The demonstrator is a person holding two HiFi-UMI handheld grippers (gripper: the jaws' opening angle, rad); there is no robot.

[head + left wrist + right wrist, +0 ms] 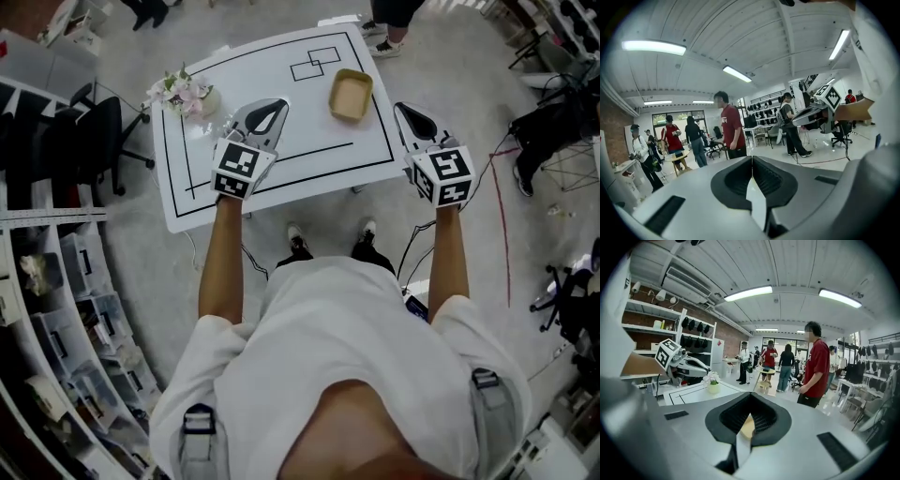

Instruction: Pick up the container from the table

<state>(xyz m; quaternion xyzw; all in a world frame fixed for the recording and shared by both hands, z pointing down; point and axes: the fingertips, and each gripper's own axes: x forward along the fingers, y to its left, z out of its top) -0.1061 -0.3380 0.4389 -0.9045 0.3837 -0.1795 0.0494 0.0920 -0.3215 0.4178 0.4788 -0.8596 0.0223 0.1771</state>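
Note:
A shallow tan container (351, 94) sits on the white table (281, 159) marked with black lines, near its far right part. My left gripper (268, 106) hovers over the table's near middle, left of the container, with its jaws shut and nothing in them. My right gripper (404, 110) hangs just off the table's right edge, close beside the container, and its jaws also meet at the tip with nothing held. In the right gripper view a sliver of the tan container (746, 427) shows below the shut jaws (750, 395). The left gripper view (752, 158) looks over the room.
A pot of pale flowers (185, 94) stands at the table's far left corner. A black office chair (94, 141) and shelving (56, 309) lie to the left. A person in a red shirt (813, 366) and several others stand beyond the table. Cables cross the floor at the right.

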